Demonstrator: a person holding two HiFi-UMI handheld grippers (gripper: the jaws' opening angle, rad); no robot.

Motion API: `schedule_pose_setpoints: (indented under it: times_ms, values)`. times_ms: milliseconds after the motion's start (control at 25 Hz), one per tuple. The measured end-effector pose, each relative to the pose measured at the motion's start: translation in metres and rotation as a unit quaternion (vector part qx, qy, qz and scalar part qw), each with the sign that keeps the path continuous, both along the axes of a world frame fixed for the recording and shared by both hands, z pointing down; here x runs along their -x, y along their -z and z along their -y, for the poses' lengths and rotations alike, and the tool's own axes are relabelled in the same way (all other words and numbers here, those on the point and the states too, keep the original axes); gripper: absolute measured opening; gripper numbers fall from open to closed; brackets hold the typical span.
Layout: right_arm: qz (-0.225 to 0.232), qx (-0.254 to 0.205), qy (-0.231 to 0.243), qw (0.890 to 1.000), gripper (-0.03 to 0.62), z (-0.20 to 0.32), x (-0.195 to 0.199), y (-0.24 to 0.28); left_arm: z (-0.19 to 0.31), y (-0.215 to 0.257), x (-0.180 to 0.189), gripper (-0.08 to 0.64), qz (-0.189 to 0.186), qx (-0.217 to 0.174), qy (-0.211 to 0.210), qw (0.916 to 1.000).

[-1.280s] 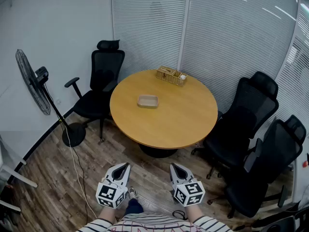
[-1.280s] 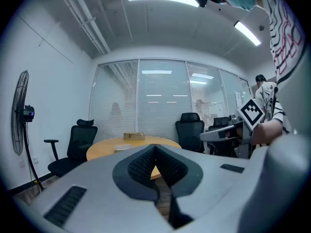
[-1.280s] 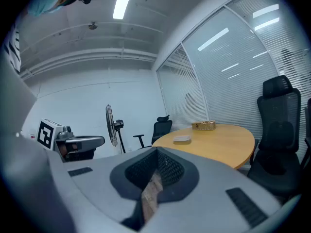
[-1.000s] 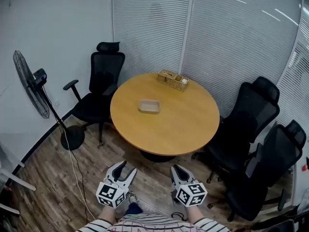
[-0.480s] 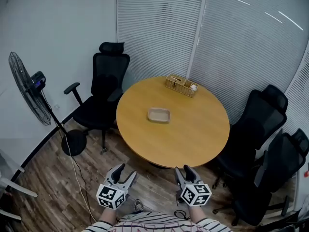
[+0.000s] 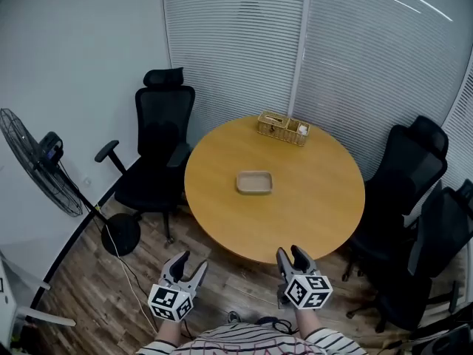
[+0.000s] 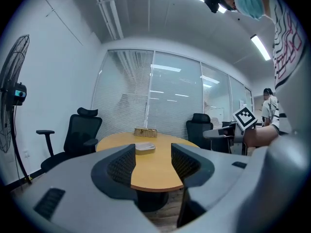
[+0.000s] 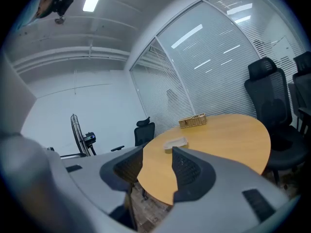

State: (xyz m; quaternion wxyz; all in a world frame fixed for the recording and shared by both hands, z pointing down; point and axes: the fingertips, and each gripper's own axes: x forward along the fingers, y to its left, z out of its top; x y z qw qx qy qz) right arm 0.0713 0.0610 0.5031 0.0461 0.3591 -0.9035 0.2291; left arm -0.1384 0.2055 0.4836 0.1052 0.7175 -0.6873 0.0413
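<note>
Left tongs and right tongs were held low, side by side, aimed at the round wooden counter. Both had jaws apart and empty. One shallow beige tray sat mid-counter, well apart from both. One woven basket sat at the far edge. Three black office chairs, one standing fan.

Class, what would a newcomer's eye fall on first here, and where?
The round wooden table fills the room's middle, a shallow tray at its centre and a wicker basket at its far edge. Nearest the camera, the left gripper and right gripper hover before it, jaws apart, empty.
</note>
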Motion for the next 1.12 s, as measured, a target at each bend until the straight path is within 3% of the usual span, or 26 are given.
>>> schedule_pose_setpoints:
  times_ms: [320,560,1120]
  values:
    - [-0.012,0.006,-0.012,1.000,0.196,0.028,0.015,-0.005,0.037,-0.006,0.018,0.207,-0.018,0.000,-0.010,0.9998]
    - [-0.012,0.007,-0.007,1.000,0.193,0.069,0.033,-0.009,0.070,-0.009,0.037,0.207,-0.021,0.000,0.005,0.9998]
    - [-0.022,0.020,0.021,0.999,0.187,0.197,0.069,-0.025,0.209,-0.011,0.062,0.207,-0.016,0.000,0.018,0.9997]
